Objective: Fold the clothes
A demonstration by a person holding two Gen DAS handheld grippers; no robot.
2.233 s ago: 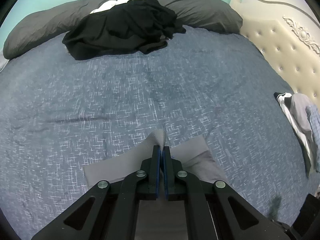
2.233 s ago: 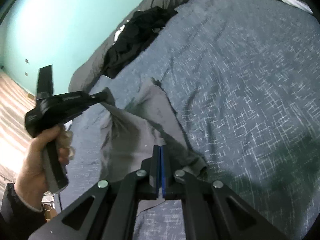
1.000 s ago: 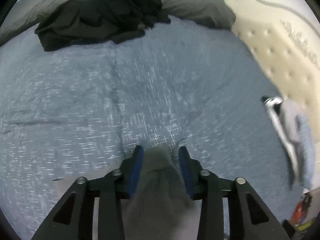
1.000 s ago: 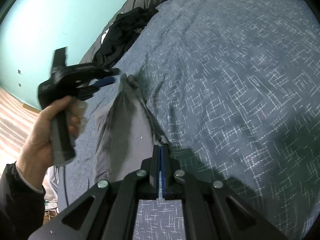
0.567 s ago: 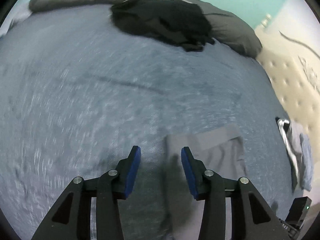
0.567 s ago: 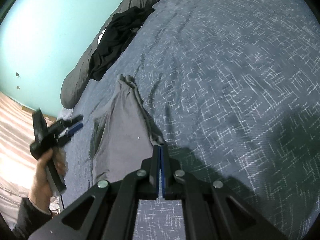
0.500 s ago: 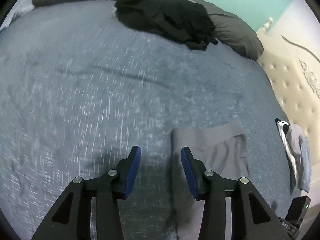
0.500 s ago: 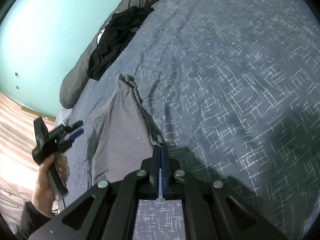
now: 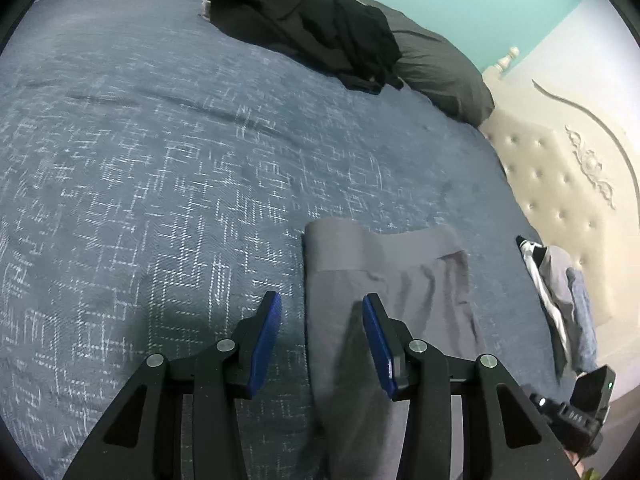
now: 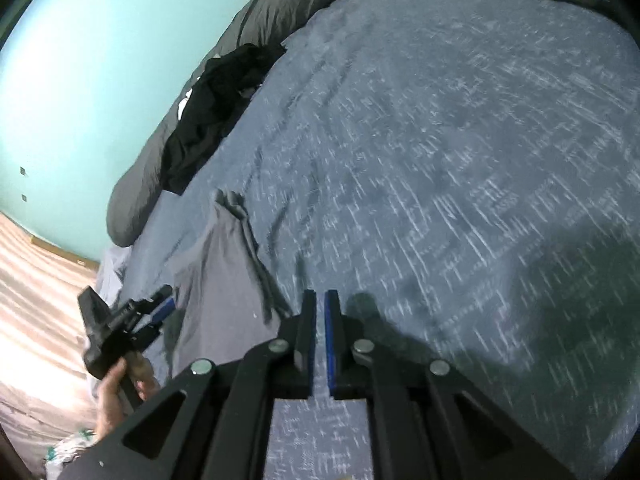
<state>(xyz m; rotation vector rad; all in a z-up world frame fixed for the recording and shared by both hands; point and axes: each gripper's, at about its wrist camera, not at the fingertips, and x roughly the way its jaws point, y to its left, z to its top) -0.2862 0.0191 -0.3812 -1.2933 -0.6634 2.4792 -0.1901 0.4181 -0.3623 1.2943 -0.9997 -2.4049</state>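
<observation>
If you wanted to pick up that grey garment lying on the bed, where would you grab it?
Probably the grey garment by its thick banded end, coming from above with the fingers across the band: it lies flat and offers a firm edge.

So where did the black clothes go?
The black clothes lie in a heap at the far end of the bed, partly on the dark pillow by the green wall.
</observation>
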